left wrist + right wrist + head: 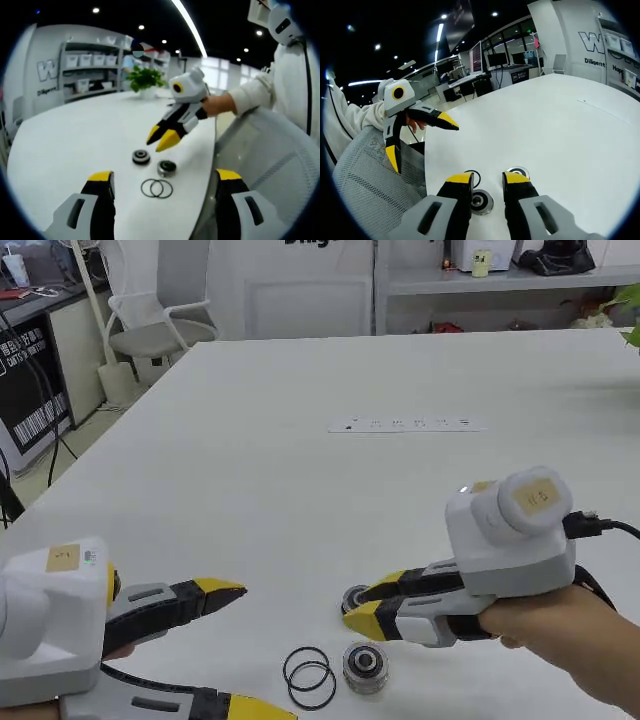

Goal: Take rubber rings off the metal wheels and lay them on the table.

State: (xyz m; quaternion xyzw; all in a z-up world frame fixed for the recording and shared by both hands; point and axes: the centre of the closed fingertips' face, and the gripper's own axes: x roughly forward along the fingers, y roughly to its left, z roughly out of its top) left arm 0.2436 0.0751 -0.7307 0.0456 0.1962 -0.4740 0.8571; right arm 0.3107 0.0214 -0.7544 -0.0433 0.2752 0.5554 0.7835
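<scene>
Two small metal wheels lie near the table's front edge. One wheel (354, 598) (141, 156) carries a black rubber ring. The other wheel (365, 664) (166, 167) (481, 201) looks bare and shiny. Two loose black rubber rings (310, 676) (156, 188) overlap flat on the table beside the bare wheel. My right gripper (366, 606) (161, 138) (488, 178) hovers just above the ringed wheel (519, 171), its jaws a little apart and holding nothing. To the left of the rings, my left gripper (243, 648) (164, 176) (422, 143) is wide open and holds nothing.
The white table (300, 460) stretches far ahead, with a flat socket strip (408, 424) set in its middle. A white chair (160, 330) stands off the far left corner. A mesh chair back (370, 175) is close behind the front edge.
</scene>
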